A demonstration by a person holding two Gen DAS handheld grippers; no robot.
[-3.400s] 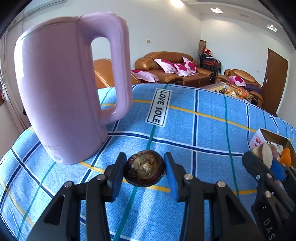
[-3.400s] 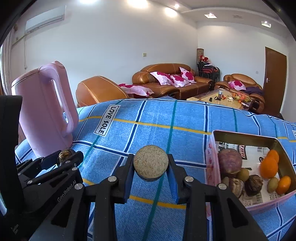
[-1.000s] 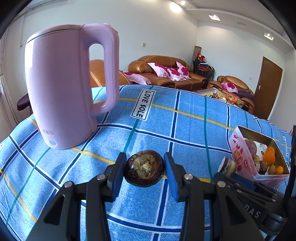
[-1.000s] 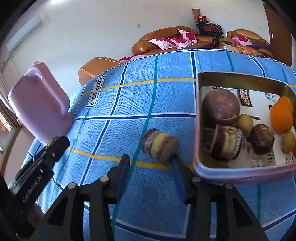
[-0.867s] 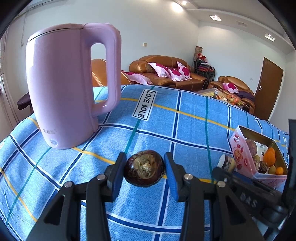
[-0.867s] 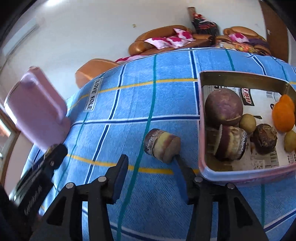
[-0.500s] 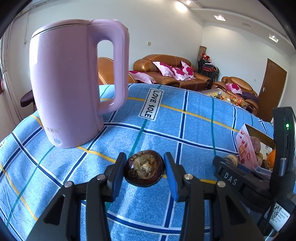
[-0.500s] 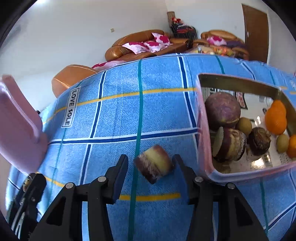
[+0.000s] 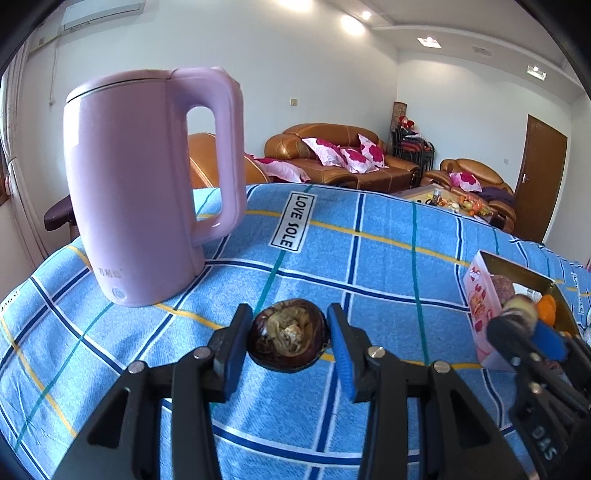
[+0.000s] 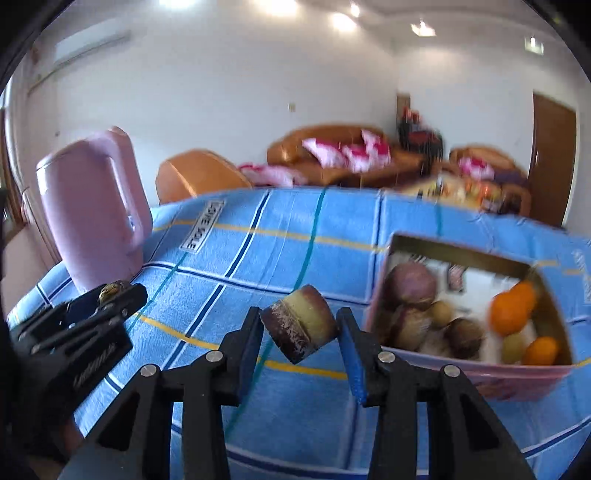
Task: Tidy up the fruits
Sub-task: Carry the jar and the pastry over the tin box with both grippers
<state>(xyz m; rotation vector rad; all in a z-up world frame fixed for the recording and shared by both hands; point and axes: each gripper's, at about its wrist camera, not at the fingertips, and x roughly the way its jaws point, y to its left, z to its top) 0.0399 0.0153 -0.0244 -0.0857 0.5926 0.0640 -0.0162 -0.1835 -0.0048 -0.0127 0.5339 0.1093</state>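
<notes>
White walls (image 9: 332,74), brown leather sofas (image 9: 332,162), wooden door (image 9: 539,177), ceiling spotlights (image 9: 352,24).

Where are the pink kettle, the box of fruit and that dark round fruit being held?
Kettle (image 9: 133,206), left wrist view, middle of its body.
Box (image 10: 476,376), right wrist view, near pink wall.
Dark fruit (image 9: 288,334), left wrist view, its cut face.

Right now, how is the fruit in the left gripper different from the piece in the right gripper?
The left fruit is a round dark-purple half with its wrinkled brown inside showing; the right piece is a tilted chunk with pale yellow flesh and a dark end. The left fruit fills the left gripper; the right piece sits crooked in the right gripper. Both hang above the blue cloth.
</notes>
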